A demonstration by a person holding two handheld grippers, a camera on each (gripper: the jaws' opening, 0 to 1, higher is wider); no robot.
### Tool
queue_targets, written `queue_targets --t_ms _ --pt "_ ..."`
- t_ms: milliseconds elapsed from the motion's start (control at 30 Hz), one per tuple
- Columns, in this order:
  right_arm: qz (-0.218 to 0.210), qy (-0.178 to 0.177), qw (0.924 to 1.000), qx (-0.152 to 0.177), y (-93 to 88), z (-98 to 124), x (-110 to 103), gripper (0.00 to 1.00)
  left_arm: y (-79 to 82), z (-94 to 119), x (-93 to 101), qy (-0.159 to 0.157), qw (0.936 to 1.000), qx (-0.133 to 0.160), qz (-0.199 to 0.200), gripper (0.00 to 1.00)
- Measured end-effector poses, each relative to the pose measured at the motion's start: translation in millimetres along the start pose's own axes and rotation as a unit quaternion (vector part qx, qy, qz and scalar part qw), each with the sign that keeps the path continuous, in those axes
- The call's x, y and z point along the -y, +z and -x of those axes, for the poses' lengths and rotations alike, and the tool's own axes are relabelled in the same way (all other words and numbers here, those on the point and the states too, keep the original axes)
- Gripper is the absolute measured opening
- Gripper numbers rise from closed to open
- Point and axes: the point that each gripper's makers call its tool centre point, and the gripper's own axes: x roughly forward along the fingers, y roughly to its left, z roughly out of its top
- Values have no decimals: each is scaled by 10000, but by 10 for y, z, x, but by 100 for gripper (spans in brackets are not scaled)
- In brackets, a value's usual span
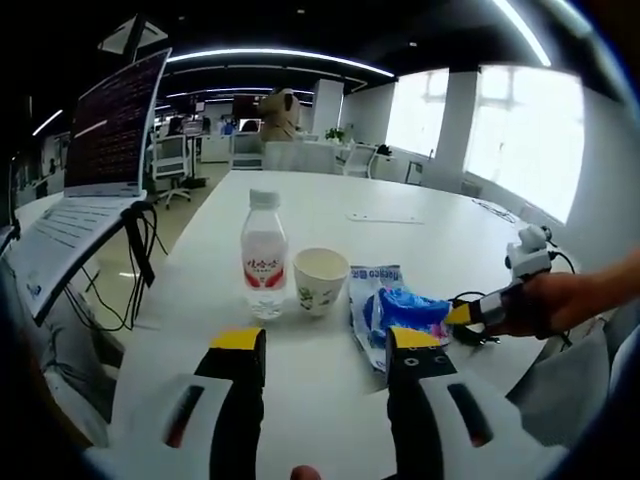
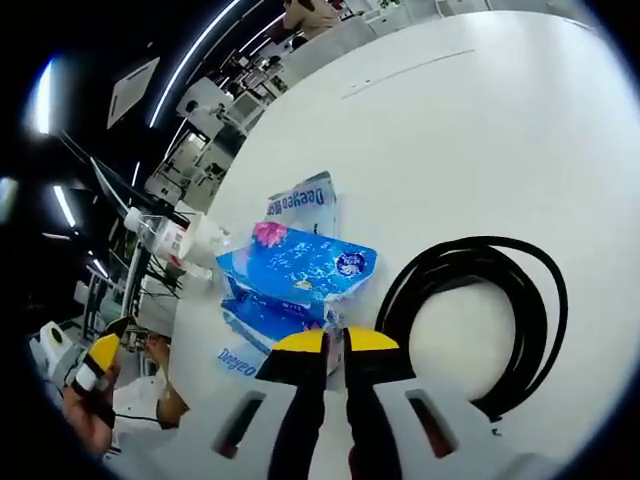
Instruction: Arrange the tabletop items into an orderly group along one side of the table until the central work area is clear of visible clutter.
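in the left gripper view, the left gripper (image 1: 325,350) is low at 6 o'clock with its jaws wide apart and nothing between them. on the white table (image 1: 400,250), a water bottle (image 1: 264,255) stands upright at about 11 o'clock from the jaws, and a paper cup (image 1: 320,281) stands just beside it. a blue tissue pack (image 1: 395,310) lies at 1 o'clock, and the right gripper (image 1: 462,314) comes in at 3 o'clock and touches its edge. a laptop (image 1: 95,160) is open at 9 o'clock. in the right gripper view, the right gripper (image 2: 335,341) has its jaws almost closed on the edge of the tissue pack (image 2: 295,265), which lies at 12 o'clock. a coiled black cable (image 2: 480,320) lies just beside it at 3 o'clock. the bottle (image 2: 165,235) and cup (image 2: 210,240) are at 10 o'clock.
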Motion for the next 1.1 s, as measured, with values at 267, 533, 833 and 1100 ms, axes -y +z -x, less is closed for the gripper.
queue_targets --t_ms 267,533,833,1100 --pt "59 -11 10000 8 -5 37 35 0 4 -16 10 -22 10000 4 -7 48" --pt "59 -9 10000 21 -4 54 63 0 3 -14 22 -37 10000 6 35 48" --pt "90 14 9999 61 7 83 81 0 -32 -11 26 -43 10000 -22 43 48" --pt "120 -2 9997 221 133 183 133 0 -46 5 22 -29 10000 -33 60 48"
